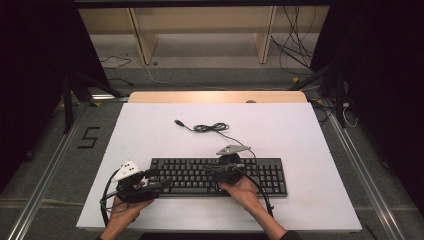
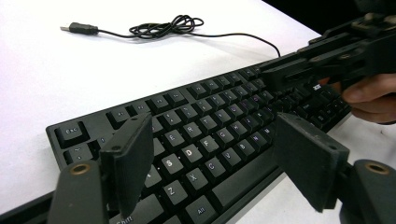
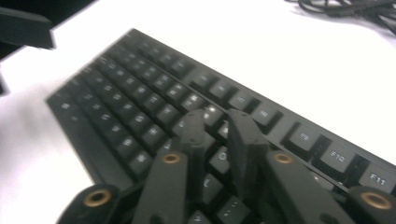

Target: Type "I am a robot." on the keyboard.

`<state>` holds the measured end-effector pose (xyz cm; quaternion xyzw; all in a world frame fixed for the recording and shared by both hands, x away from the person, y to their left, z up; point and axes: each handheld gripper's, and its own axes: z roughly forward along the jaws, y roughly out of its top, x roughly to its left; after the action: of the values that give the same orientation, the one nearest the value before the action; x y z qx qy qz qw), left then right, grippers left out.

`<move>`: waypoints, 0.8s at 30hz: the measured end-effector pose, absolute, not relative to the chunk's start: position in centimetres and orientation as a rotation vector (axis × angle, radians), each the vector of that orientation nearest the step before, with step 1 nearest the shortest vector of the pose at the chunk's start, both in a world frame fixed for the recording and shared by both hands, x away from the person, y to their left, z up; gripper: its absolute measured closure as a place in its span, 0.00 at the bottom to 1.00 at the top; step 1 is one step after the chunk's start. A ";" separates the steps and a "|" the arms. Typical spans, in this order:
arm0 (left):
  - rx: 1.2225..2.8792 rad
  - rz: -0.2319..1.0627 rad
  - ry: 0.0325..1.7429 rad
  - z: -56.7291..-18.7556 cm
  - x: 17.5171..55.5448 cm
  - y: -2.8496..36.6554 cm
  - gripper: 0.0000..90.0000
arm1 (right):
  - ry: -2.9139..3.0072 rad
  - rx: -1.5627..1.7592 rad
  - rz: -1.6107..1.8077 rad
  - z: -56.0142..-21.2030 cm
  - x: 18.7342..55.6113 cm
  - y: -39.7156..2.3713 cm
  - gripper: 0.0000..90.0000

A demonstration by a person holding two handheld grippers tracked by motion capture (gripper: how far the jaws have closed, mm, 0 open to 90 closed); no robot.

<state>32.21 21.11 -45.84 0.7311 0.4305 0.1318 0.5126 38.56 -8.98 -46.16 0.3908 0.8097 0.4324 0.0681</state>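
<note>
A black keyboard (image 1: 220, 175) lies on the white table (image 1: 300, 145) near its front edge. Its black cable (image 1: 210, 128) lies coiled behind it and ends in a USB plug (image 1: 178, 122). My left gripper (image 1: 159, 179) hangs over the keyboard's left end, and its jaws stand wide apart above the letter keys (image 2: 212, 135). My right gripper (image 1: 207, 172) points left over the middle of the keyboard. In its own view my right gripper (image 3: 218, 122) has a narrow gap between the jaws just above the keys, with nothing between them. In the left gripper view, my right gripper (image 2: 303, 70) reaches in from the right.
Behind the table stands a wooden shelf frame (image 1: 200, 30), with loose cables (image 1: 295, 50) on the floor. A "5" mark (image 1: 89, 137) is on the floor to the left. White table surface spreads behind and to the right of the keyboard.
</note>
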 end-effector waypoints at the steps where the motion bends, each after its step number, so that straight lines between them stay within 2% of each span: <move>1: 1.758 0.317 1.037 -45.8 32.2 21.1 0.32 | 2.445 1.172 1.314 -46.0 38.4 -9.0 0.76; 6: 1.747 0.319 1.043 -45.8 32.2 21.2 0.32 | 2.460 1.140 1.353 -45.7 37.9 -8.9 0.58; 10: 1.745 0.321 1.046 -45.9 32.2 21.3 0.32 | 2.465 1.112 1.380 -45.4 37.5 -8.8 0.51; 16: 1.745 0.324 1.045 -45.9 32.2 21.3 0.32 | 2.475 1.081 1.431 -44.9 36.8 -8.4 0.46; 24: 1.742 0.324 1.043 -45.8 32.2 21.3 0.32 | 2.504 1.043 1.440 -44.9 36.4 -7.4 0.44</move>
<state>32.15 21.26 -45.84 0.7254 0.4345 0.1347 0.5166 36.36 -7.42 -44.85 0.3395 0.8148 0.4686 0.0353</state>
